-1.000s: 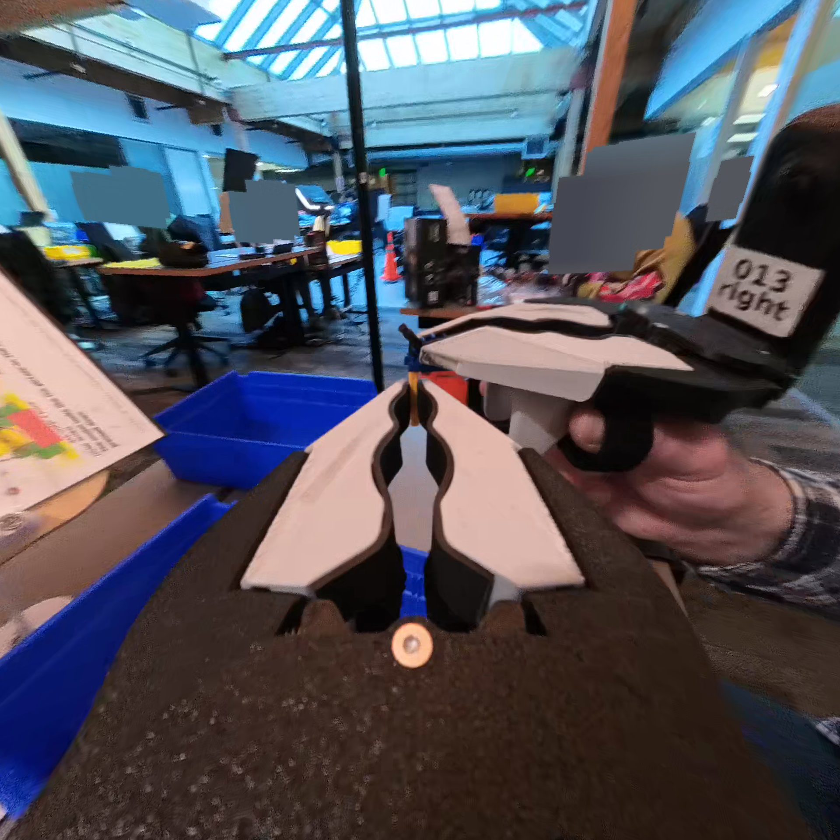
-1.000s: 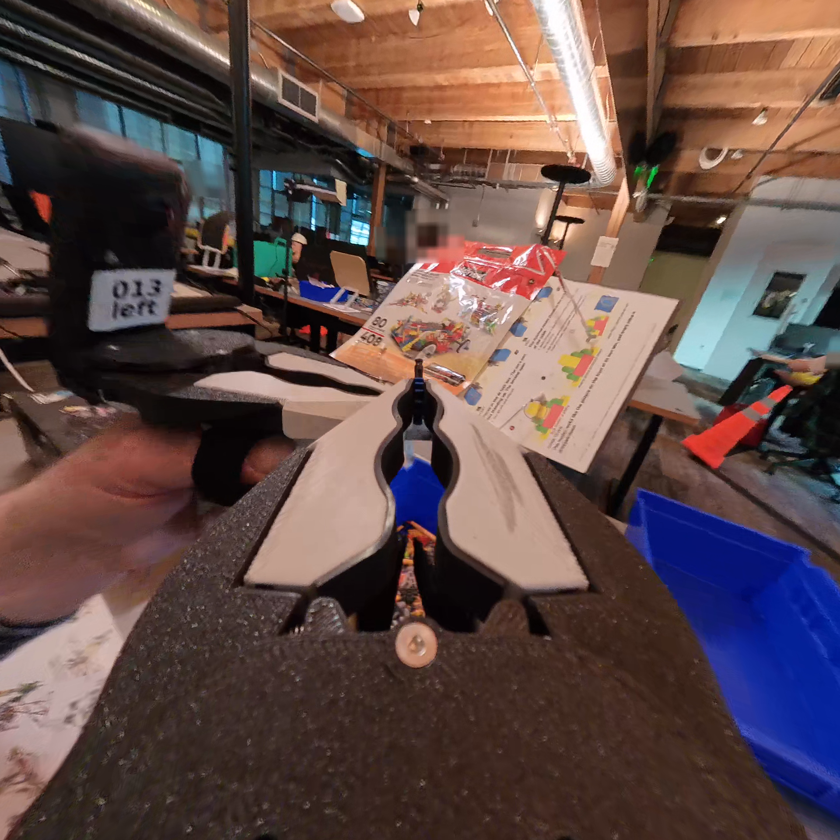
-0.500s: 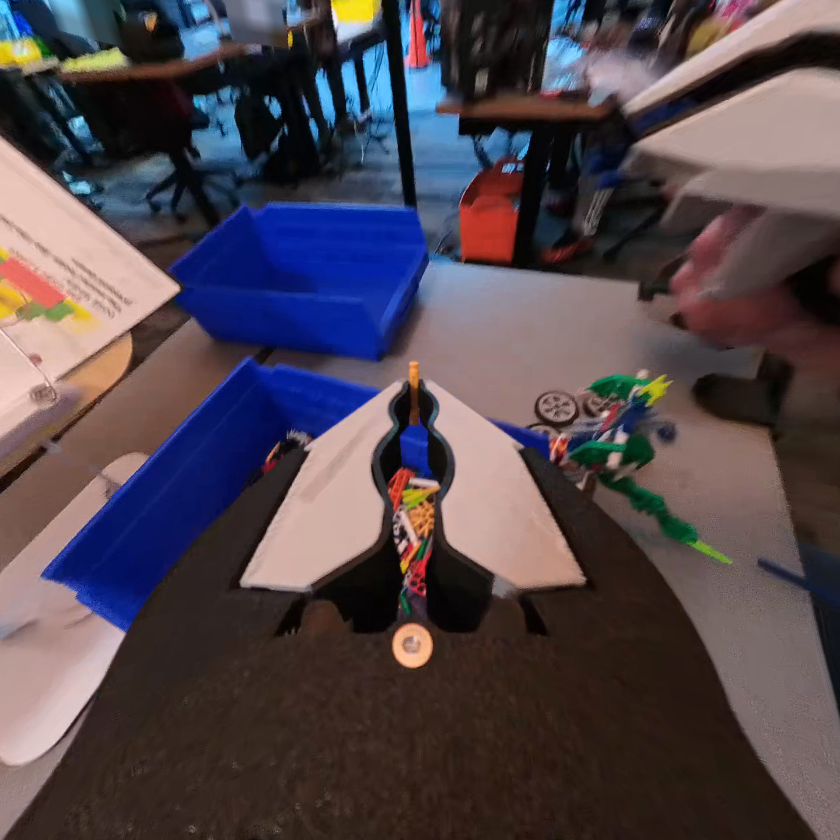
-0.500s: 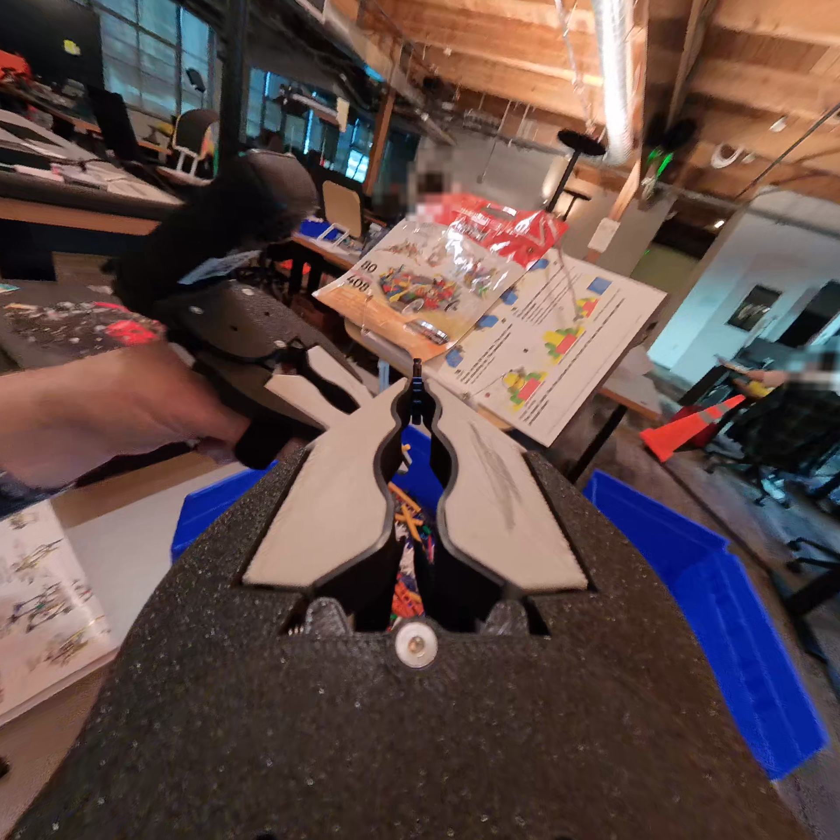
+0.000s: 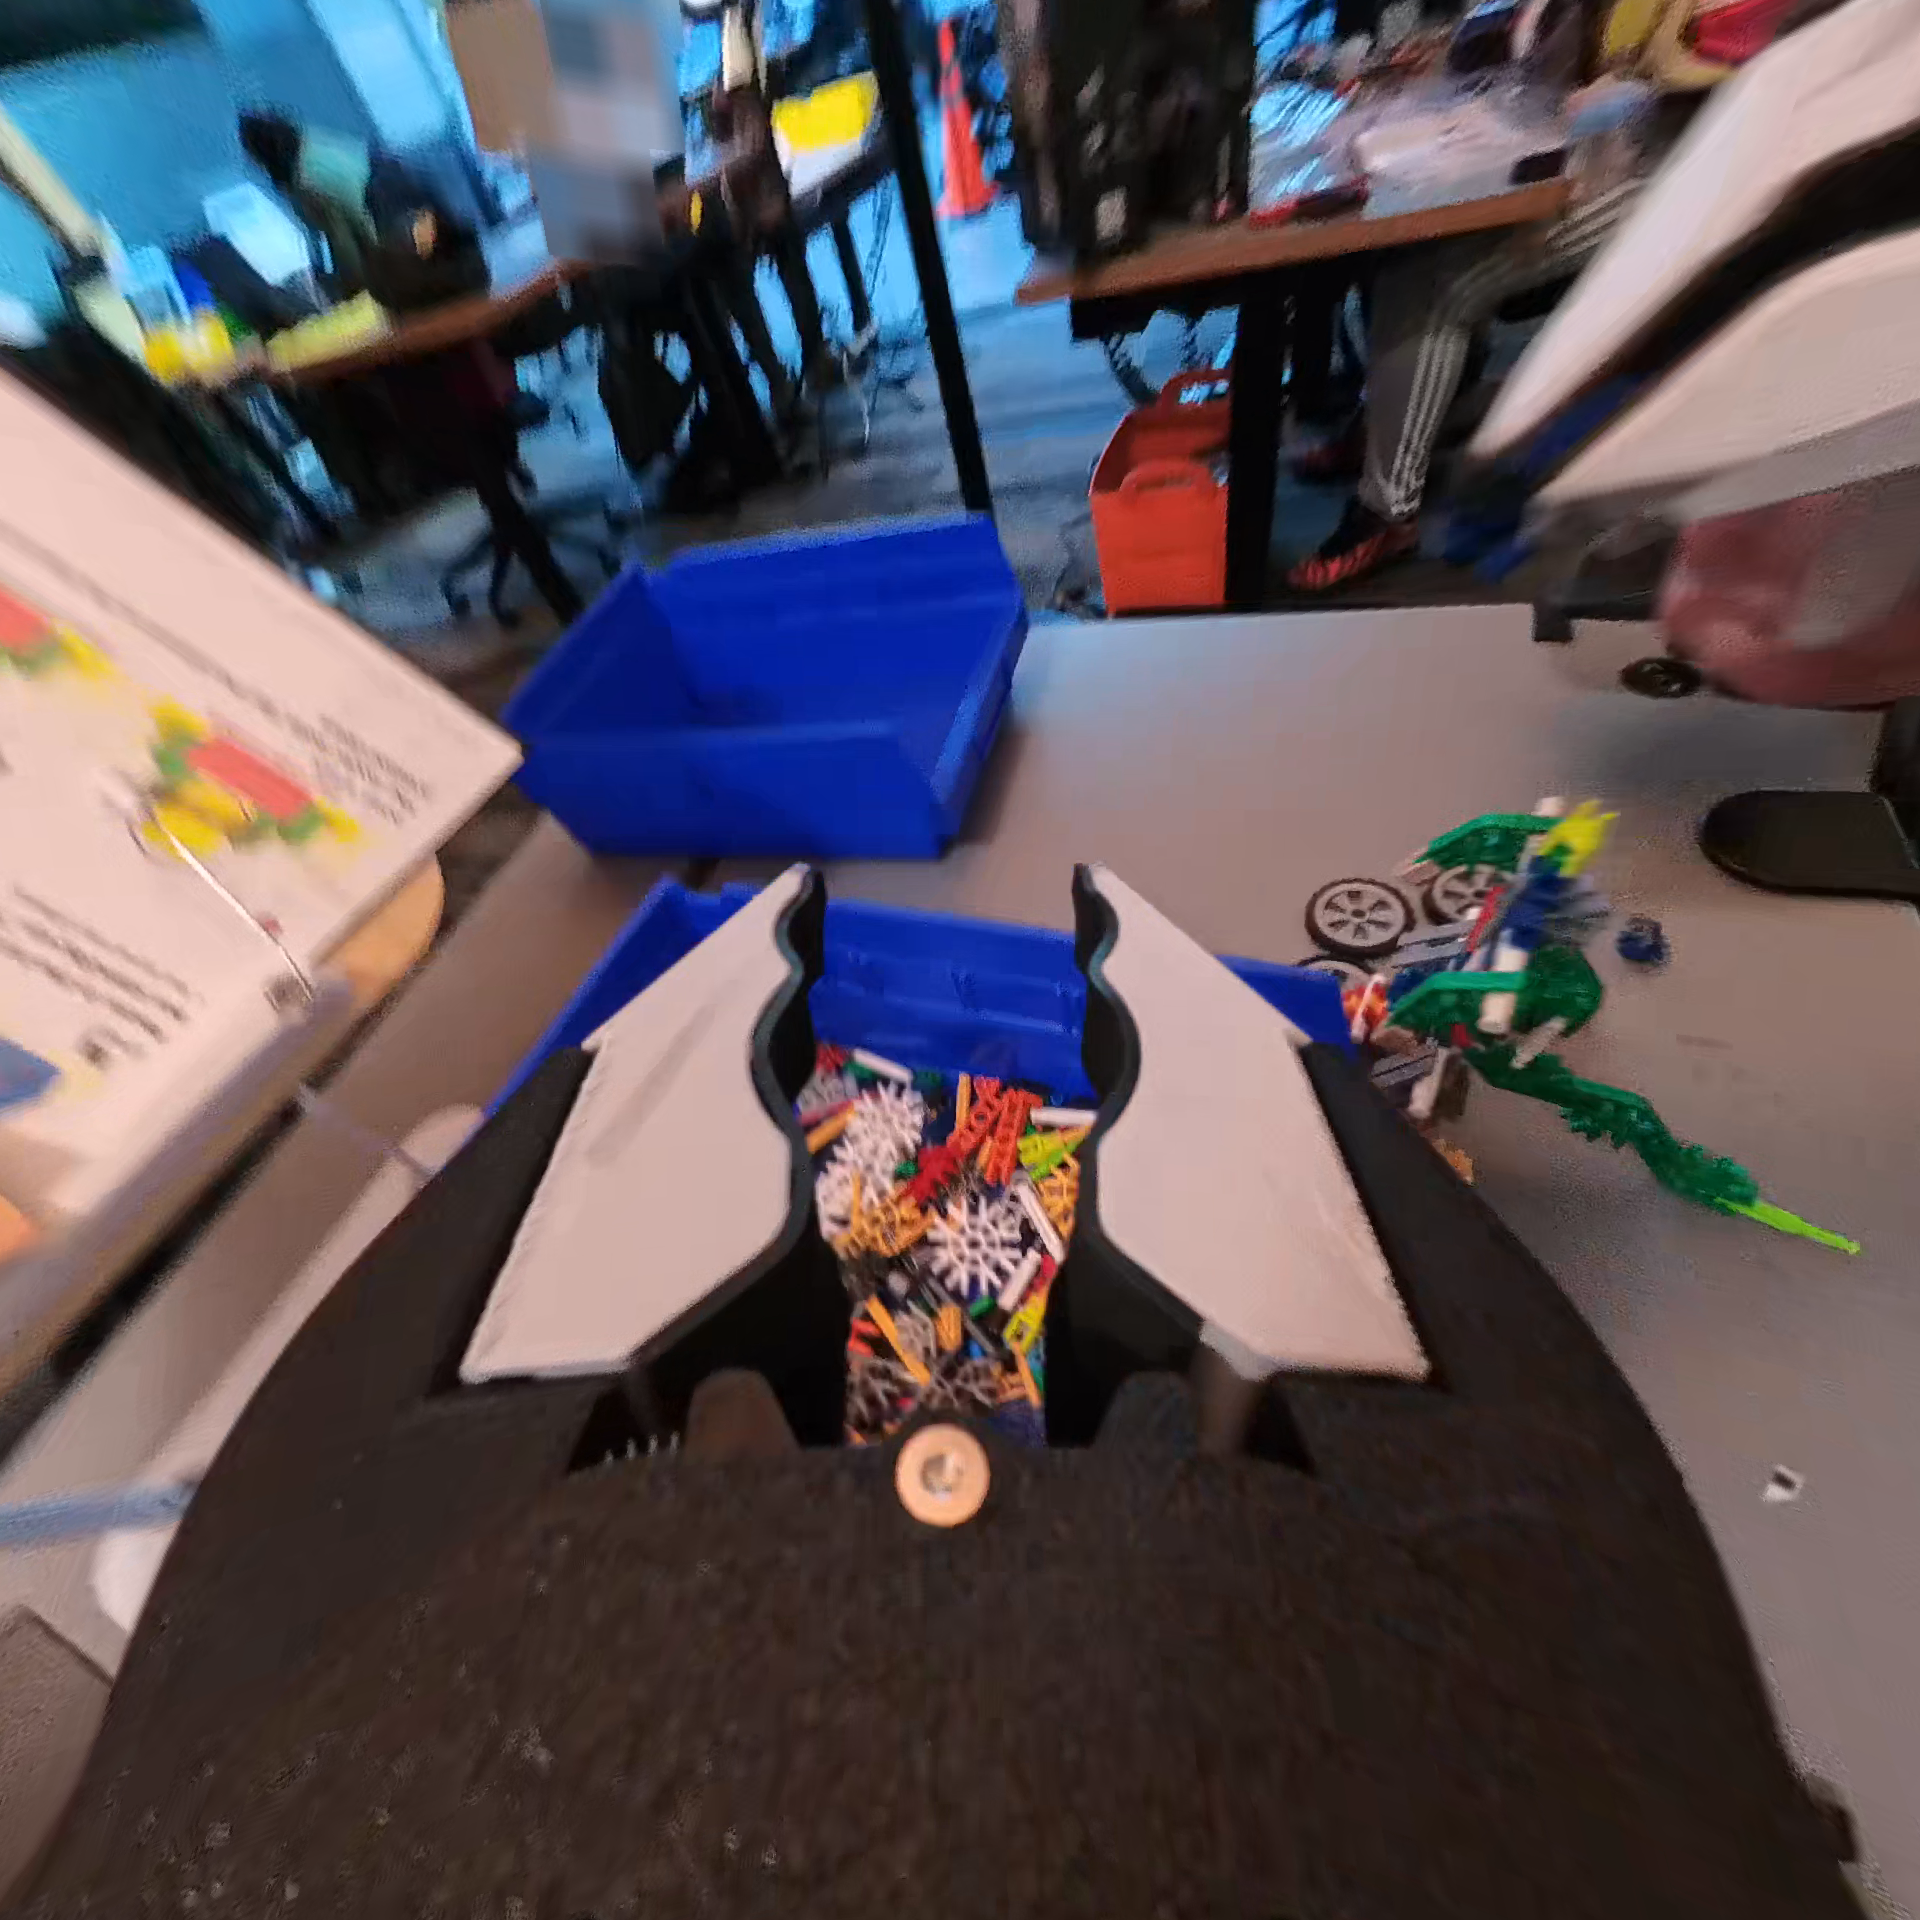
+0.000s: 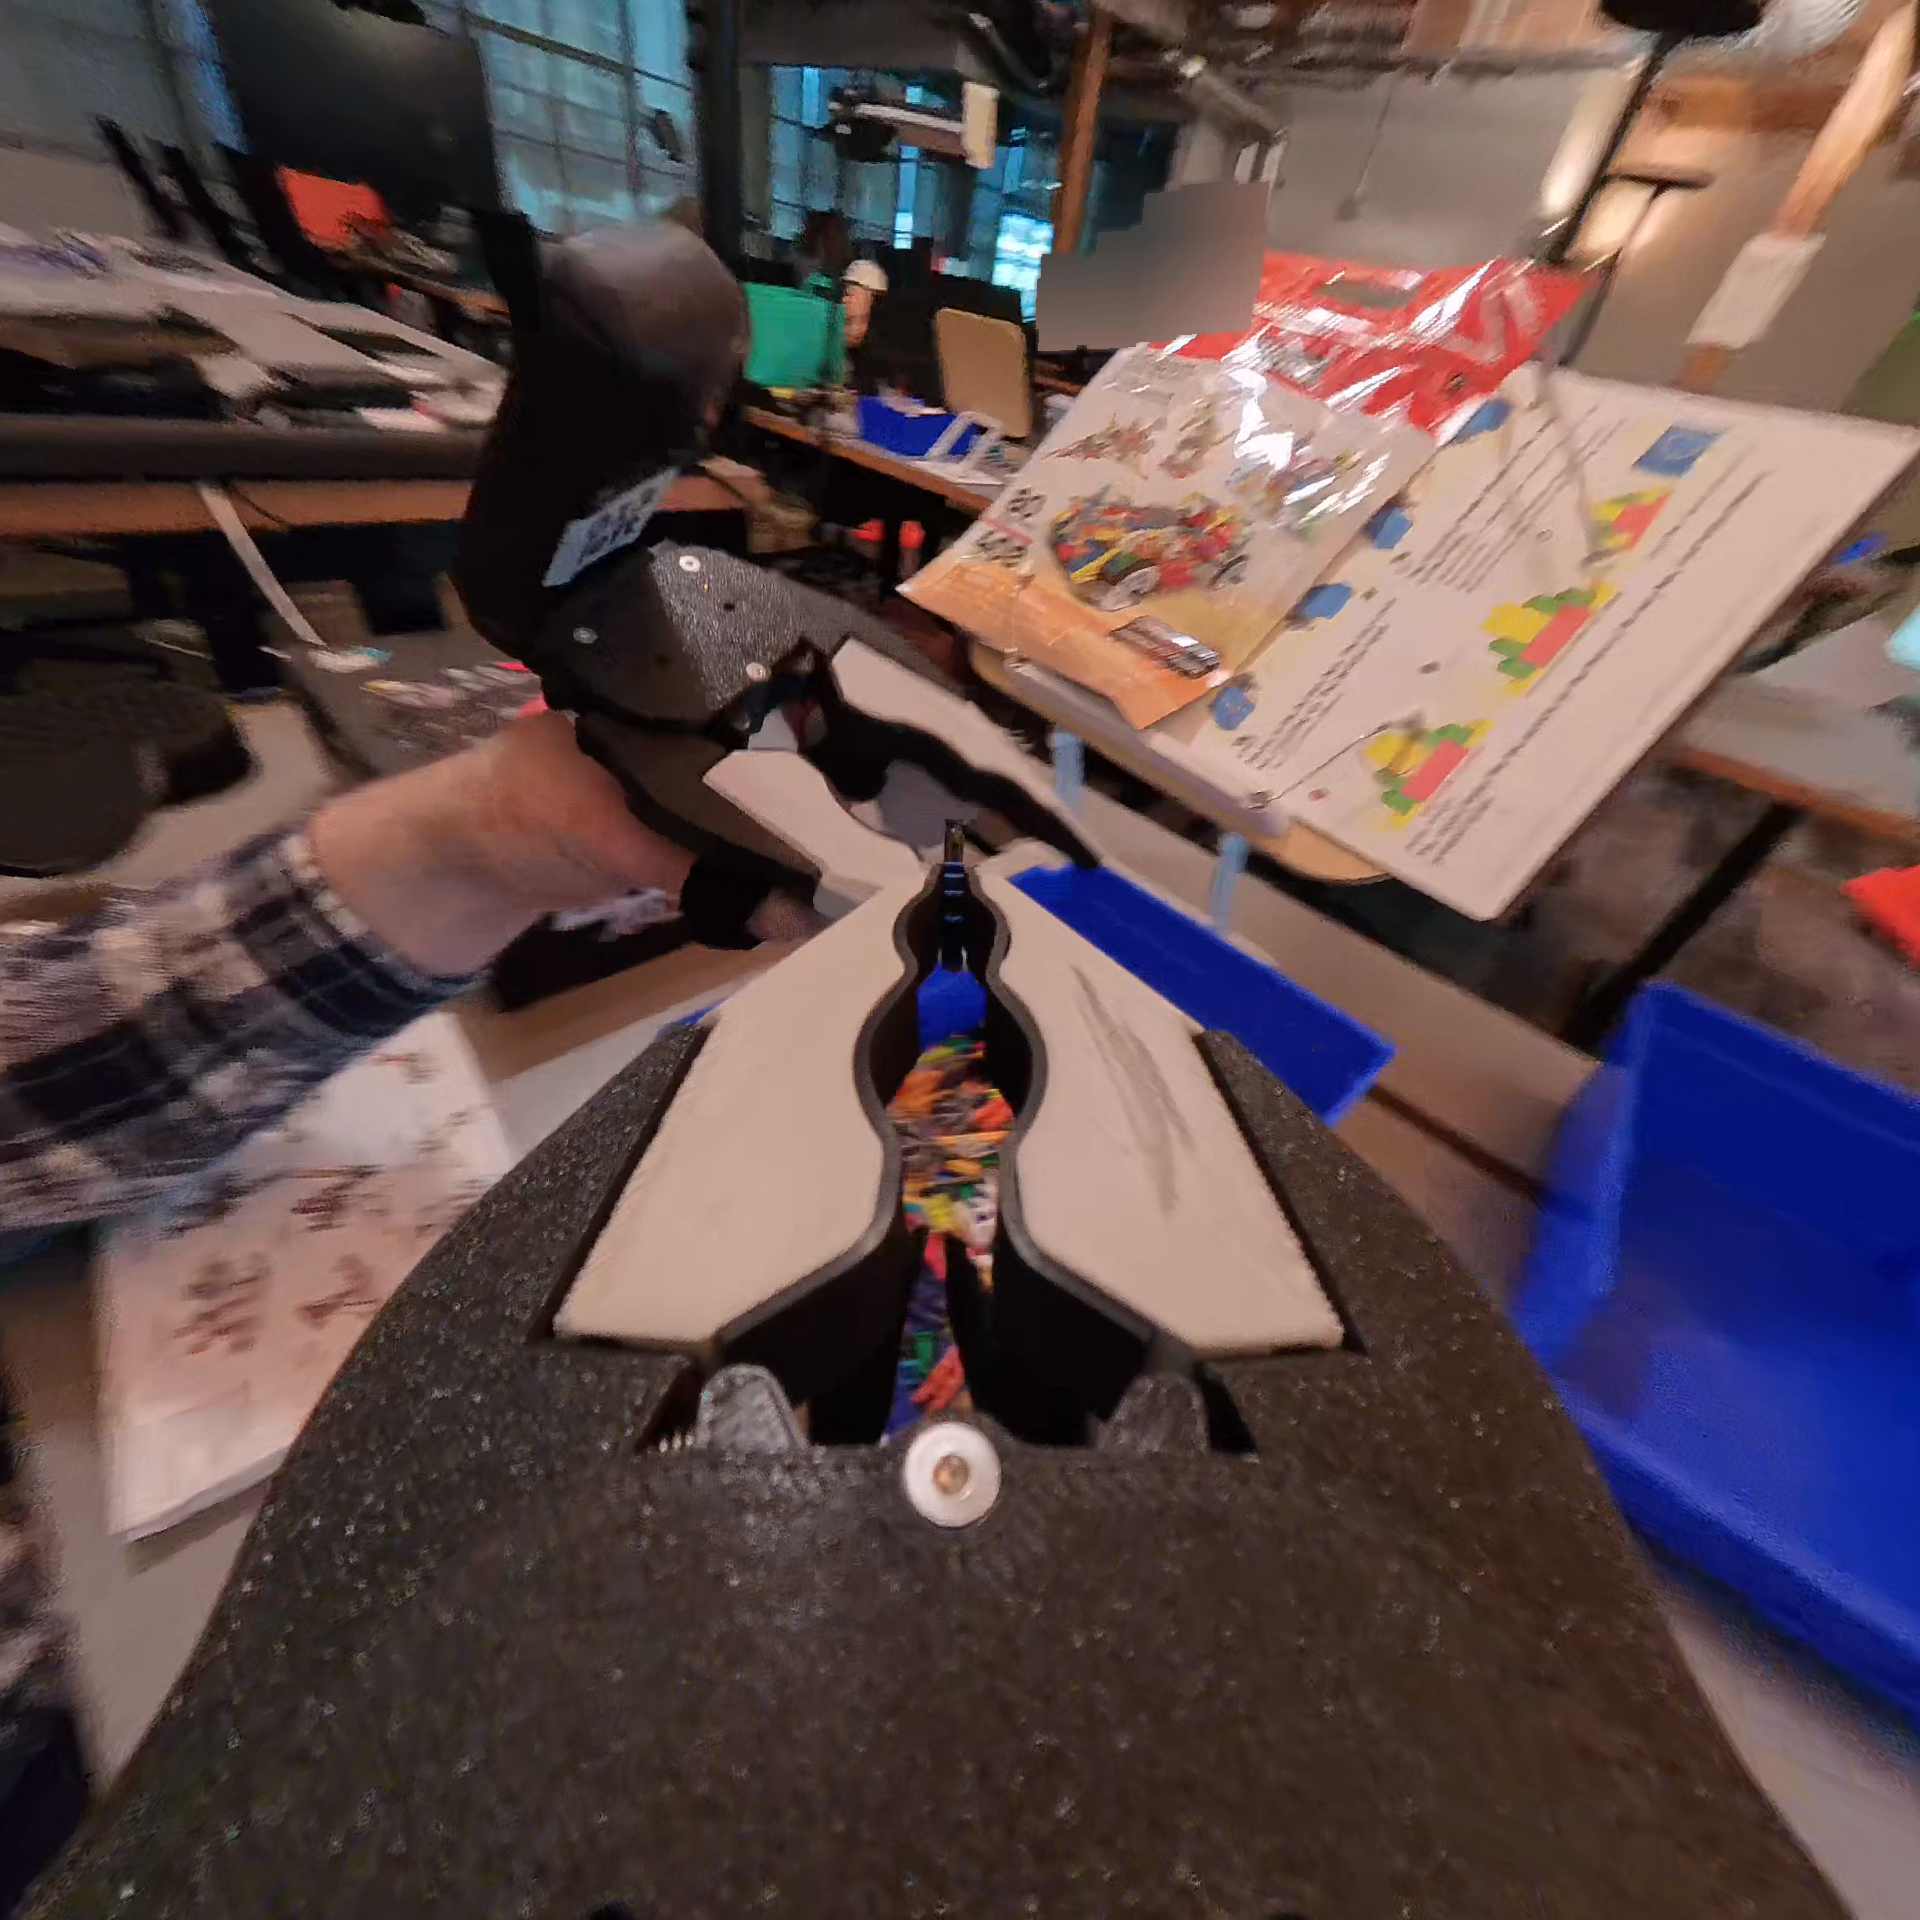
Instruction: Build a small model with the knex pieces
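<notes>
My left gripper (image 5: 943, 894) is open and empty, hanging over a blue bin (image 5: 935, 971) full of small colourful construction pieces (image 5: 945, 1174). In the right wrist view its fingers (image 6: 790, 795) stand apart above the same bin (image 6: 1195, 977), with a hand (image 6: 468, 831) holding it. My right gripper (image 6: 951, 883) is shut on a thin dark and blue rod piece (image 6: 951, 847) that sticks out past its tips, a little above the bin. Its white fingers (image 5: 1745, 384) show at the top right of the left wrist view.
A second blue bin (image 5: 769, 707) stands farther back on the grey table (image 5: 1299, 748). A green model with wheels (image 5: 1507, 997) lies right of the full bin. A tilted instruction board (image 6: 1558, 644) with a bag of bricks (image 6: 1164, 520) stands beyond. A printed sheet (image 6: 291, 1247) lies at the left. One gripper's finger ends stand about 9 centimetres off the other's.
My left gripper tipped down over the full bin and opened; the thin orange rod it pinched is gone from its jaws. My right gripper stays shut on its dark rod.
</notes>
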Tool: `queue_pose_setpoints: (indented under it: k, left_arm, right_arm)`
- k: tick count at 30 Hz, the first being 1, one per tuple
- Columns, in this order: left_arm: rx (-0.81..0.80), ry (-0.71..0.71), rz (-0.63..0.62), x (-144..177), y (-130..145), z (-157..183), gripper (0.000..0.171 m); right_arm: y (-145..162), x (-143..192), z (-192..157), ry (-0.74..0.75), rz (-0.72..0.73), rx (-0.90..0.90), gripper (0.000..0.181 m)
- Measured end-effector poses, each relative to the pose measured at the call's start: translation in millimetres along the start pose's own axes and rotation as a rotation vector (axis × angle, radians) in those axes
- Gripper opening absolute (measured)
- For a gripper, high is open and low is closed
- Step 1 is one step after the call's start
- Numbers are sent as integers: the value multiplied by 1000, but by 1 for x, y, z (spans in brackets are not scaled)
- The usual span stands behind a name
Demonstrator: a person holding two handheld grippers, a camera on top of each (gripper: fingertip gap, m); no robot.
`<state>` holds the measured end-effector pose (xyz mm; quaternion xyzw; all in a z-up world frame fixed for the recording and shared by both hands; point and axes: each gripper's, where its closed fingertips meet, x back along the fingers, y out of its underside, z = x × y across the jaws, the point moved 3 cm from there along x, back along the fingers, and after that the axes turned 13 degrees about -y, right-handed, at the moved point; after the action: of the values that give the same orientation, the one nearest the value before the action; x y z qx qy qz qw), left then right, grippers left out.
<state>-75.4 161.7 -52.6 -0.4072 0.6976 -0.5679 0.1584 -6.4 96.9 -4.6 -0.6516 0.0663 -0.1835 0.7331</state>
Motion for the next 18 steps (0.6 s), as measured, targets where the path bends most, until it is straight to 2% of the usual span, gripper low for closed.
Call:
queue_pose_setpoints:
  k: [5, 10, 18]
  left_arm:
    - [-343, -10, 250, 38, -48, 39, 40]
    - [-570, -87, 282, 43, -53, 57, 31]
    - [-664, -96, 300, 44, -54, 65, 20]
  right_arm:
    - [2, 8, -4, -241, 63, -293, 2]
    - [7, 10, -8, -262, -4, -284, 2]
    - [5, 13, -11, -258, -67, -256, 1]
